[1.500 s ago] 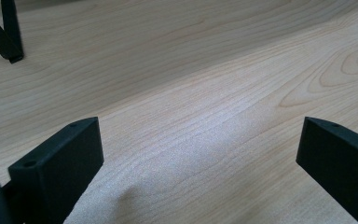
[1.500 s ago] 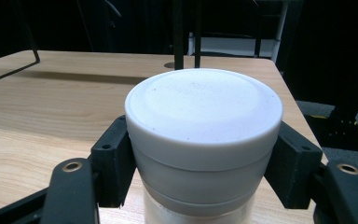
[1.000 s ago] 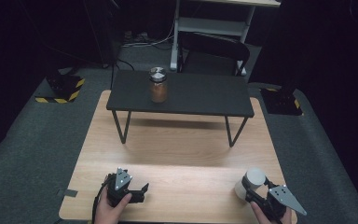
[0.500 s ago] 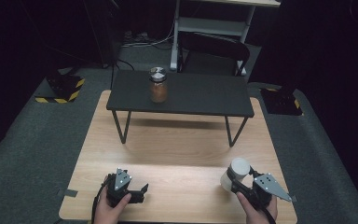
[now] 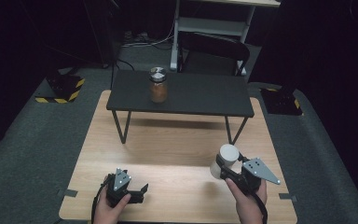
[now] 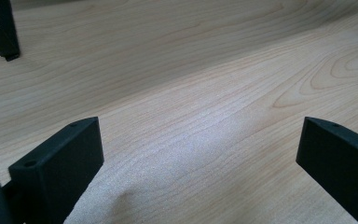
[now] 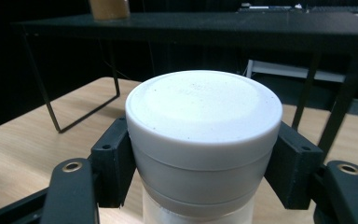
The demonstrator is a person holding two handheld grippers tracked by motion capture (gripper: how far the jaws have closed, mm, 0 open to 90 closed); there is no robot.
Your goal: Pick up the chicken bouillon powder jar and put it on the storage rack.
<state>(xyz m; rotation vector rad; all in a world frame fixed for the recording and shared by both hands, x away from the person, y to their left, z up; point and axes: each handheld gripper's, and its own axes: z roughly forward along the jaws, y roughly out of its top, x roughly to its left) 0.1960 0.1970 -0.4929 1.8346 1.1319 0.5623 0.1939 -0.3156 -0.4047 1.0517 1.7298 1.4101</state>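
My right gripper (image 5: 224,165) is shut on a white-lidded jar (image 5: 224,161) and holds it lifted above the wooden table (image 5: 177,140) at the near right. In the right gripper view the jar's white lid (image 7: 204,114) sits between both jaws, which press on its sides. My left gripper (image 5: 142,191) rests low at the near left of the table, jaws wide apart with bare wood (image 6: 200,116) between them. A second jar (image 5: 158,85) with brown contents and a metal lid stands on the black bench (image 5: 200,95) at the back.
The black bench stands on thin metal legs (image 5: 121,127) across the far half of the wooden table. Dark carpet (image 5: 37,140) surrounds the table. A yellow-and-black striped block (image 5: 63,88) lies on the floor at the left. A white shelf frame (image 5: 214,23) stands behind.
My right gripper has carried the white-lidded jar leftward and raised it off the table. The left gripper has stayed in place.
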